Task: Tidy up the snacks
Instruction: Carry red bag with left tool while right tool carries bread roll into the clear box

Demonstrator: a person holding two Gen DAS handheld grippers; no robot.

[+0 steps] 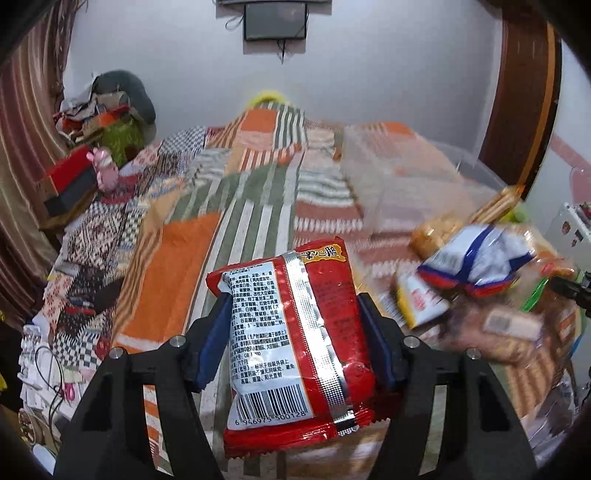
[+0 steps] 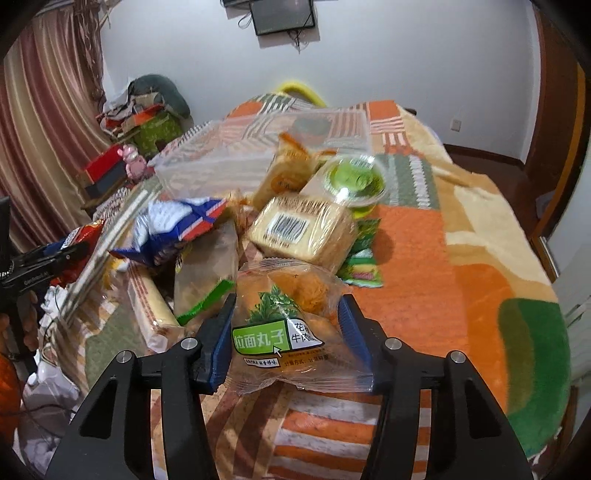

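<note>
My left gripper [image 1: 291, 299] is shut on a red snack packet [image 1: 291, 332] with a white label and barcode, held above the bed. It also shows in the right wrist view [image 2: 74, 254] at the far left. My right gripper [image 2: 288, 299] is shut on a clear packet of fried noodle balls [image 2: 291, 325] with a green label. A pile of snacks lies ahead of it: a blue-and-white bag [image 2: 177, 229], a wrapped cracker block [image 2: 299, 232], an orange packet [image 2: 284, 173] and a green-lidded cup [image 2: 351, 181]. A clear plastic box [image 2: 221, 155] stands behind the pile.
The bed has a patchwork orange, green and striped blanket [image 2: 424, 258]. Red and dark boxes [image 2: 103, 173] and a pink toy [image 2: 133, 162] sit at its left side by the curtain. A dark wooden door [image 1: 524, 92] is at the right. A screen [image 1: 275, 20] hangs on the wall.
</note>
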